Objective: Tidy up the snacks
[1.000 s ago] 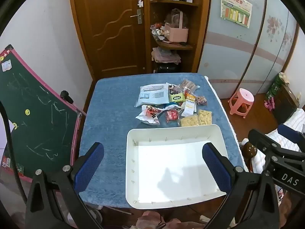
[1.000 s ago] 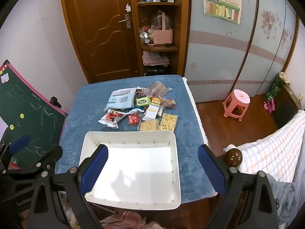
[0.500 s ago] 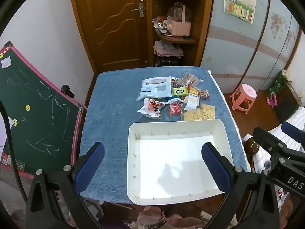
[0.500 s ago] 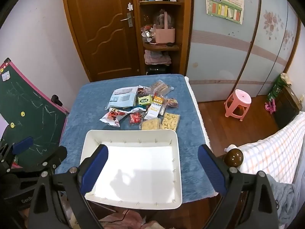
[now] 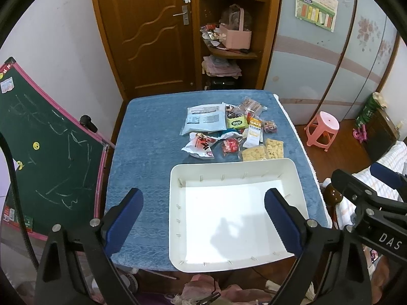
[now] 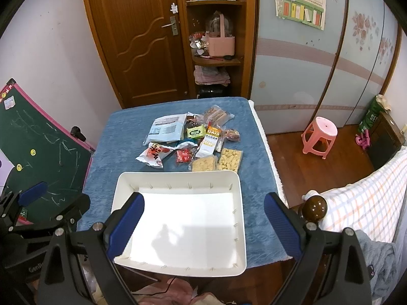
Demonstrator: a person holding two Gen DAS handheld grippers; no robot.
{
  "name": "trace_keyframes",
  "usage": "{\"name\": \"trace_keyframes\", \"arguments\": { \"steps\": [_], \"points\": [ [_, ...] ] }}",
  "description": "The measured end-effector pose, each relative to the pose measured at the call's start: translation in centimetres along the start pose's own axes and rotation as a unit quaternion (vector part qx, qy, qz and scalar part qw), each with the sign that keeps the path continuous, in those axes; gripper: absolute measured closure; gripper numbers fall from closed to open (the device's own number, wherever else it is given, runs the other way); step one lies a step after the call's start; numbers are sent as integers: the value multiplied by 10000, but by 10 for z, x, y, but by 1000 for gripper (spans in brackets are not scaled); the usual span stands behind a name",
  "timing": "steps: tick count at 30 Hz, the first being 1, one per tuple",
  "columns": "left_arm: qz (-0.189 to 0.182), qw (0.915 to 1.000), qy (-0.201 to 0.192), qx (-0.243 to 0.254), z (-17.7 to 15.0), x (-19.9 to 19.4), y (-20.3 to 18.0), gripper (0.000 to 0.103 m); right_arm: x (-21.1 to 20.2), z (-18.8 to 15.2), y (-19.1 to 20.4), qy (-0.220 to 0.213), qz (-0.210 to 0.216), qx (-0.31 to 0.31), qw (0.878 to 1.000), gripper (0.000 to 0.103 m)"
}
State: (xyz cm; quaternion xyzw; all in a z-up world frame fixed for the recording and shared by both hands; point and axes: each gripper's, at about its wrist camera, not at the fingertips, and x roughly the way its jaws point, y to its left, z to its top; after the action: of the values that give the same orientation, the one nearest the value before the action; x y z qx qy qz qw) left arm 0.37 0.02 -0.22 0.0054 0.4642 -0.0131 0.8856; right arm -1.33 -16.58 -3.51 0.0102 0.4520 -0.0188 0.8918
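A white tray [image 5: 175, 203] [image 6: 240, 216] with nothing in it sits at the near edge of a blue-covered table [image 5: 147, 137] [image 6: 119, 137]. Behind it lies a pile of snack packets [image 5: 230, 132] [image 6: 195, 142]: a pale blue pouch [image 5: 204, 120] [image 6: 165, 128], a red-and-white bag [image 5: 199, 147] [image 6: 152, 155], two clear packs of yellow crackers [image 5: 263, 151] [image 6: 218, 161], a green pack [image 6: 195, 132]. My left gripper [image 5: 202, 218] hangs open above the tray's near left side. My right gripper [image 6: 203, 219] is open above the tray, holding nothing.
A green chalkboard [image 5: 43, 152] leans at the table's left. A pink stool [image 5: 321, 132] [image 6: 319, 137] stands on the wood floor to the right. A bed with a checked cover [image 6: 366, 203] and a brown bedpost knob [image 6: 312, 208] lies near right. A wooden door and shelves stand behind.
Both grippers have risen and drawn back a little, so the table and tray sit lower and smaller in view. Nothing on the table has moved.
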Motion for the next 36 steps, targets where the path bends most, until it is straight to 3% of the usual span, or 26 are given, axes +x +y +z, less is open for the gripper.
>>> {"name": "trace_keyframes", "arguments": {
  "steps": [36],
  "points": [
    [-126,9999,-3,89,6,0,5,8,0,1,2,64,-21,71,10000,7]
  ]
}}
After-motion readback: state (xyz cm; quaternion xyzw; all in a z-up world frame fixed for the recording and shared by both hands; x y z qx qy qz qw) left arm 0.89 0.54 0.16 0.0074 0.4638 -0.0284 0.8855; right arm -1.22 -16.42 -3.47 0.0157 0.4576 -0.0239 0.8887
